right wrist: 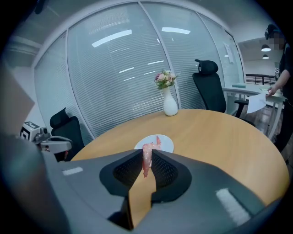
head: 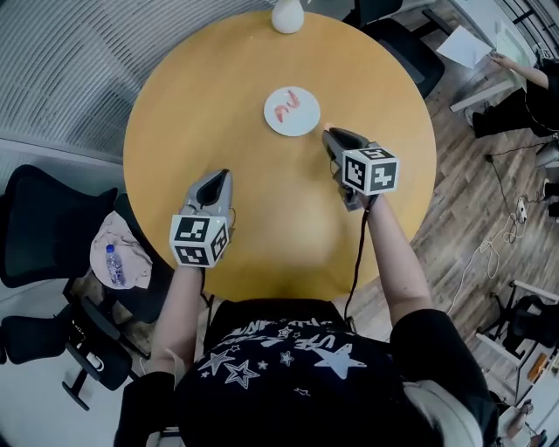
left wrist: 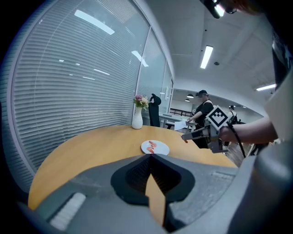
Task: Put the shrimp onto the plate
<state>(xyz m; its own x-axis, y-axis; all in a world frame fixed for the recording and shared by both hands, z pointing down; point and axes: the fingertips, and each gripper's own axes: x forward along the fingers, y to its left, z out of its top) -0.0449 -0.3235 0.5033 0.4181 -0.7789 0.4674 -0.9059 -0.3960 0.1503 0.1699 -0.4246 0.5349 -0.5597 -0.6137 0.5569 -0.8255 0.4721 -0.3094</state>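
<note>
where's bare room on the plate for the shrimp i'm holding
The plate is bare along its near edge, beside the right tongs; two shrimp crowd its far half. The table is bare between plate, left tongs and vase.

Person at lower centre of the head view: black tee, two grey handheld grippers.
T-shirt (head: 279, 362) black, short sleeves, white stars and lettering printed on it. Left gripper (head: 223, 175) and right gripper (head: 327, 133): grey tapered shells, black ribbed pads (left wrist: 137, 176), each carrying a cube (head: 199, 240) of black-and-white square markers. Black cable (head: 356, 262) comes off the right one.
</note>
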